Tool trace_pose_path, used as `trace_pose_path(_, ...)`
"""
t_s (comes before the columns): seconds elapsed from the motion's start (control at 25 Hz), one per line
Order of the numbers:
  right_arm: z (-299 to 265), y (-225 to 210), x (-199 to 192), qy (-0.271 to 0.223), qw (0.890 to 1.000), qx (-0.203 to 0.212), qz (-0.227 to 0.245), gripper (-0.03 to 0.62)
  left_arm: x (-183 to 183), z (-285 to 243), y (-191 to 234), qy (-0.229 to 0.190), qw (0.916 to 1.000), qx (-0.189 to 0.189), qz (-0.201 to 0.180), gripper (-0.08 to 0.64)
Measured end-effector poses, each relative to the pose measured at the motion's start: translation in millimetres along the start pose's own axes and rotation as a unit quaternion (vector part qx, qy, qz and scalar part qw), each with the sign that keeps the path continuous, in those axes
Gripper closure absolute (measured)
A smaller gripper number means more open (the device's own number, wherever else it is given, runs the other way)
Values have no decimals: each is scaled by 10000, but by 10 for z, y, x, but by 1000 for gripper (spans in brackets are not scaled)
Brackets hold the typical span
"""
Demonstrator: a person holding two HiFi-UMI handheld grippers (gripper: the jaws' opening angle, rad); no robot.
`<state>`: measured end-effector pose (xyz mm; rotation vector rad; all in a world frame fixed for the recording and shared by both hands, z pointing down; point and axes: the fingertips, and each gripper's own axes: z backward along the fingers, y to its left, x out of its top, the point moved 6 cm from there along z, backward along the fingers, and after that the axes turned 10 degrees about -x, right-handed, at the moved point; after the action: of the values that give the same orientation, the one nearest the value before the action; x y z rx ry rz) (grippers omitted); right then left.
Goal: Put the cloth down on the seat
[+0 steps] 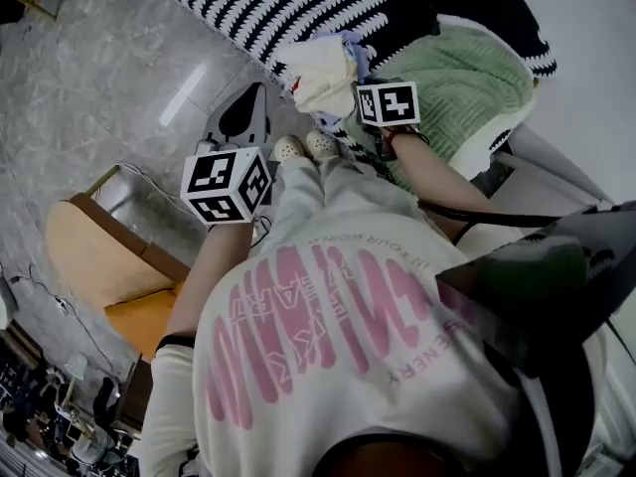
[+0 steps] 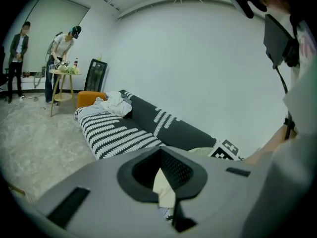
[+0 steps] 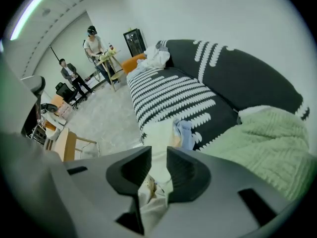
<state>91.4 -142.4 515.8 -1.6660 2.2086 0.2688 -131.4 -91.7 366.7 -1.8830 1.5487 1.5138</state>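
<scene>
Item, cloth [image 1: 320, 76]: cream, bunched at the front edge of the striped sofa seat [image 1: 248, 8]; my left gripper [image 2: 166, 182], fingers pinched on one fold; my right gripper [image 3: 158, 170], fingers narrow, closed on another fold.

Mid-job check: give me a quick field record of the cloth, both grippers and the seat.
cloth: cream fabric cloth, bunched at the seat's front edge
left gripper: shut on the cloth
right gripper: shut on the cloth
seat: black-and-white striped sofa seat
status: cloth in both grips, not released
nearby: green knitted blanket on the sofa, on the right gripper's side
</scene>
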Motion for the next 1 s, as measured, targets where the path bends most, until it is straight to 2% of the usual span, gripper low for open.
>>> trace_pose_path(0.12,225,-13,150,-342,9994,17,-97,537,131,107,-52,-76,9999,-14,-68,549)
trace_pose_path(0.24,412,39,349,-582,9964,482,-374,557,233,163,-32,-136,9997,-11,-224,549)
trace_pose_path(0.36,610,114,601,-898,9903,996,-364,569,296,240,17,-262,9982,101,-538,549)
trace_pose_path(0.48,876,221,833,-1283,9808,1450,-238,578,312,369,71,-287,9969,173,-708,549)
trace_pose_path(0.64,1455,354,996,-1966,9622,1869,-253,578,337,692,93,-239,9984,101,-507,549)
trace_pose_path(0.72,1755,360,1058,-2361,9468,2146,-426,578,357,854,129,-224,9988,-4,-434,549)
trace_pose_path(0.76,1882,342,1085,-2573,9350,2378,-554,578,367,912,157,-278,9989,-82,-369,549)
trace_pose_path(0.84,2088,287,1138,-3008,9041,2917,-837,578,408,979,218,-534,9980,-311,-167,549)
trace_pose_path(0.92,2240,234,1160,-3368,8761,3287,-1042,578,458,998,248,-813,9949,-596,50,549)
trace_pose_path(1.0,2341,203,1162,-3669,8625,3310,-1096,578,520,970,255,-934,9925,-777,122,549)
